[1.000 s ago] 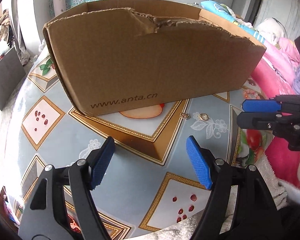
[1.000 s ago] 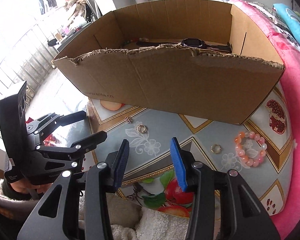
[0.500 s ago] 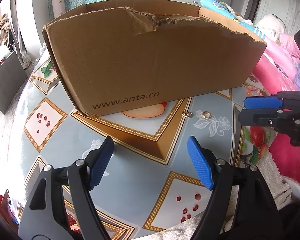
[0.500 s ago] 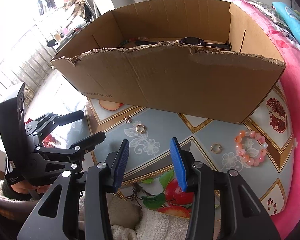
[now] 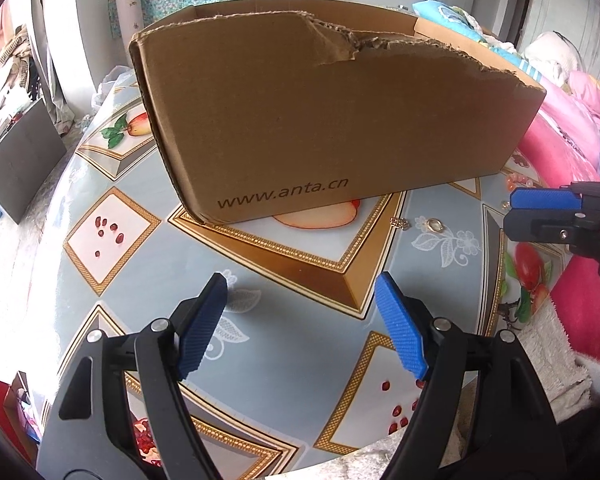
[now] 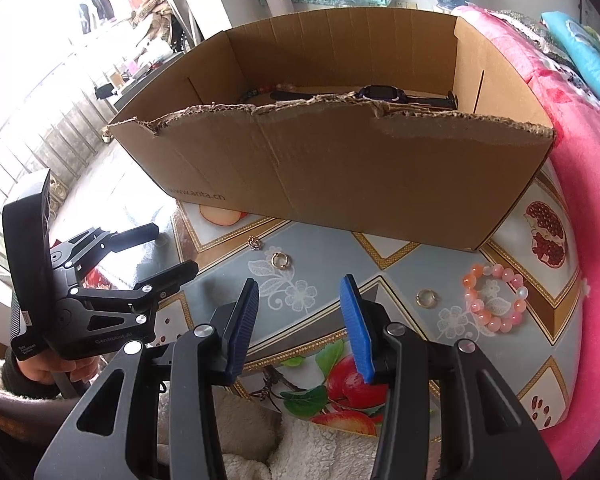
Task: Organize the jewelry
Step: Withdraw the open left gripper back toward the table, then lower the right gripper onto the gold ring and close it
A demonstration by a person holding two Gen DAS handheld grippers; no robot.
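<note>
Little has been shifted since the earlier frames: in the left wrist view the cardboard box (image 5: 332, 120) is seen slightly lower and further right than a second ago, while the jewelry on the table has been left where it lay. The left gripper (image 5: 300, 324) is held above the patterned tablecloth (image 5: 112, 236) with its blue pads spread wide and nothing between them. The right gripper (image 6: 298, 320) is held with its jaws partly apart, and nothing is gripped there either; it is also seen at the right edge of the left wrist view (image 5: 540, 212).

The box, torn along its near rim and printed with a web address, is set on the table beyond both grippers. Inside it, against the far wall, a wristwatch (image 6: 384, 94) with a dark strap is laid, and a string of beads (image 6: 256, 92) is partly seen beside it (the rest is hidden by the near wall).

On the cloth in front of the box, a small ornate ring (image 6: 254, 243) and a plain gold ring (image 6: 280, 260) are placed just beside each other. Further right, another gold ring (image 6: 426, 298) is found near a pink bead bracelet (image 6: 494, 300). The left gripper's handle is held by a hand (image 6: 48, 372) in a fleecy sleeve.
</note>
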